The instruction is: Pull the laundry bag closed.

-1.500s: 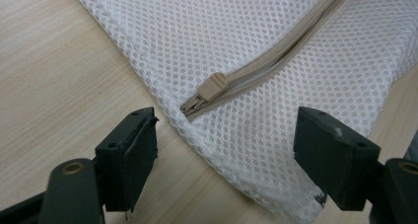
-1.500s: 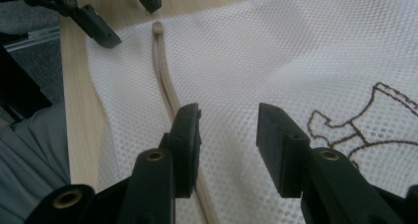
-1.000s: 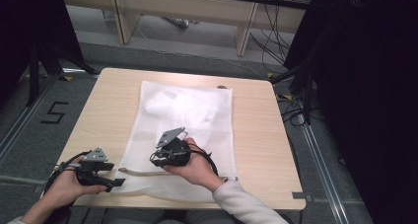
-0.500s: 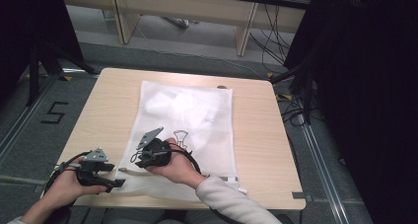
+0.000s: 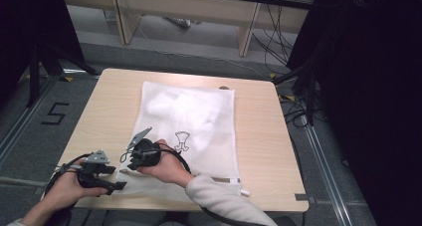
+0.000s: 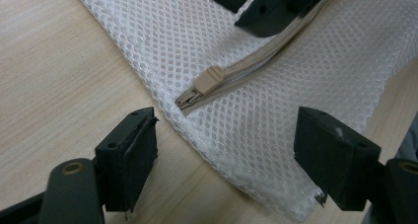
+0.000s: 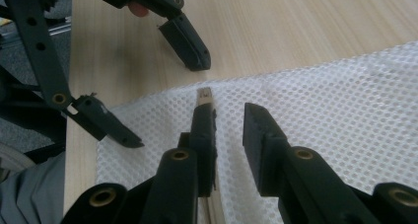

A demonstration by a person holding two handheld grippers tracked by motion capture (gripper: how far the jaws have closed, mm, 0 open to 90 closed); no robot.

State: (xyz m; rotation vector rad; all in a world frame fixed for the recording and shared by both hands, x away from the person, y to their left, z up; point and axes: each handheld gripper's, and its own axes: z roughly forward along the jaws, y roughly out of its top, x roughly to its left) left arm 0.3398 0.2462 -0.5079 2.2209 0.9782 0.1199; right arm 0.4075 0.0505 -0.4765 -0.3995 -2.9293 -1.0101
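A white mesh laundry bag (image 5: 191,121) lies flat on the wooden table (image 5: 259,141), with a beige zipper (image 6: 266,54) along its near edge. The zipper pull (image 6: 209,78) sits near the bag's near-left corner. My left gripper (image 6: 229,123) is wide open, its jaws standing either side of that corner without touching the mesh. My right gripper (image 7: 226,113) hovers low over the zipper just behind the pull (image 7: 204,95). Its jaws have just been closing and stand a narrow gap apart, with only mesh beneath the gap. In the high view, the two grippers (image 5: 115,178) (image 5: 128,161) face each other.
A small black hanger-shaped print (image 5: 182,139) marks the bag's middle. Bare wood lies left of the bag (image 5: 107,111) and right of it. The table's near edge (image 5: 199,206) is just behind the hands. Cables and desk legs (image 5: 246,37) stand beyond the far edge.
My right hand has moved left along the bag's near edge, down to the corner by the left gripper. The left hand has stayed where it was.
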